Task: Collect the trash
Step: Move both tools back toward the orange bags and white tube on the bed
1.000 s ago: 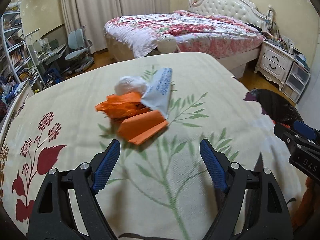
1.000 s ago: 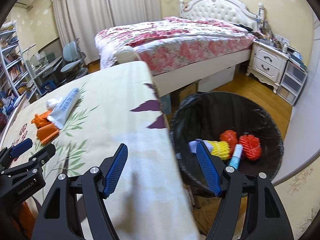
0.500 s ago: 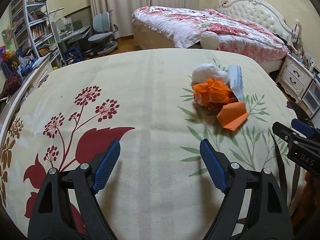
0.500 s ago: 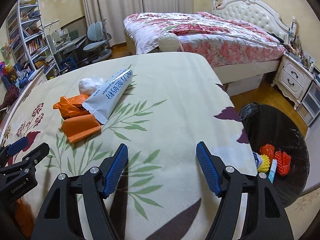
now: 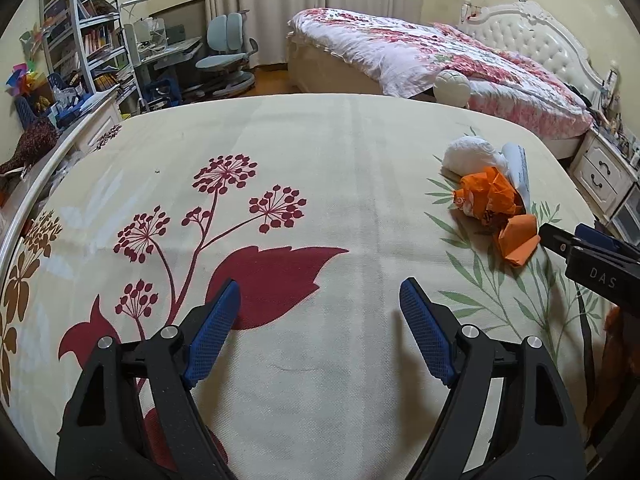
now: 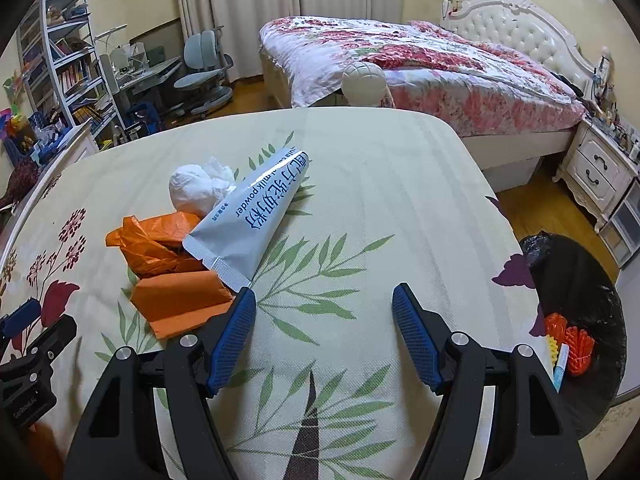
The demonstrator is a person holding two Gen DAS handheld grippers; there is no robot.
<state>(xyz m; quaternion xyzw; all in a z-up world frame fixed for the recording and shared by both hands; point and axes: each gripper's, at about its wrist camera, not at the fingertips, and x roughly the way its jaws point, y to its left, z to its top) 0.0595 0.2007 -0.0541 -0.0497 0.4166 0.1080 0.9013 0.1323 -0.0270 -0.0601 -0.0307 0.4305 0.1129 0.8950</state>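
The left tool [image 5: 320, 312] hangs over the worktop [image 5: 320, 160], a surface covered by a cream cloth printed with flowers and leaves. Its blue pads are spread with only bare cloth between them. The right tool [image 6: 324, 316] is likewise spread and pinches nothing; its left pad sits just beside the trash pile.

The pile lies near the worktop's right edge, toward the far right corner: a white crumpled tissue wad [image 6: 192, 190], a grey milk powder pouch [image 6: 256, 220] lying across crumpled orange wrappers [image 6: 156, 244], and a folded orange paper [image 6: 180, 304] nearest the tools.

Off the right edge, on the floor, stands a black-lined trash bin [image 6: 580, 280] holding orange and yellow items [image 6: 572, 340].
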